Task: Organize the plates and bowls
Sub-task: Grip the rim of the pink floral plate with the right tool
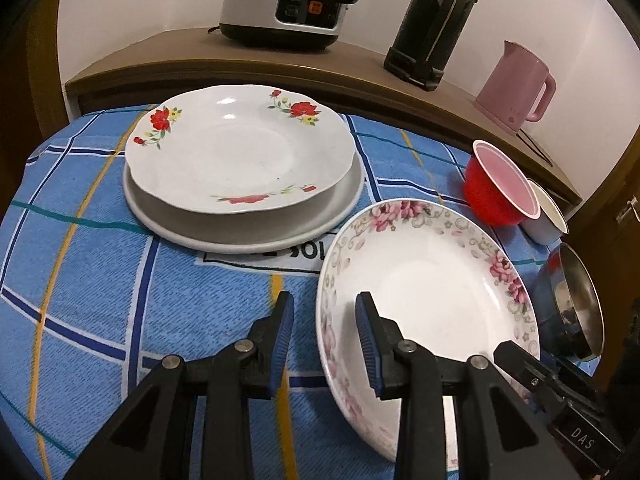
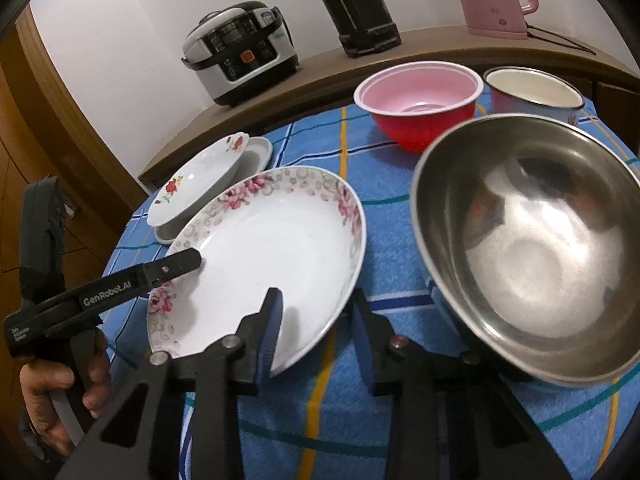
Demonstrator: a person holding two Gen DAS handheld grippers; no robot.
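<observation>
On my left, the red-flowered plate [image 1: 240,152] sits nested on a plain white plate [image 1: 256,228] on the blue checked cloth [image 1: 100,280]. My left gripper [image 1: 324,336] straddles the near rim of the pink-flowered plate [image 1: 424,276], one pad inside and one outside, a gap showing, so not yet clamped. My right gripper [image 2: 316,336] brackets the same plate's opposite edge, its pads also either side of the rim, apart from it. Only the right view shows my hand [image 2: 56,396] and the steel bowl [image 2: 532,248] full-on; the left catches its edge. The red bowl [image 2: 420,108] and enamel cup [image 2: 536,92] stand behind.
</observation>
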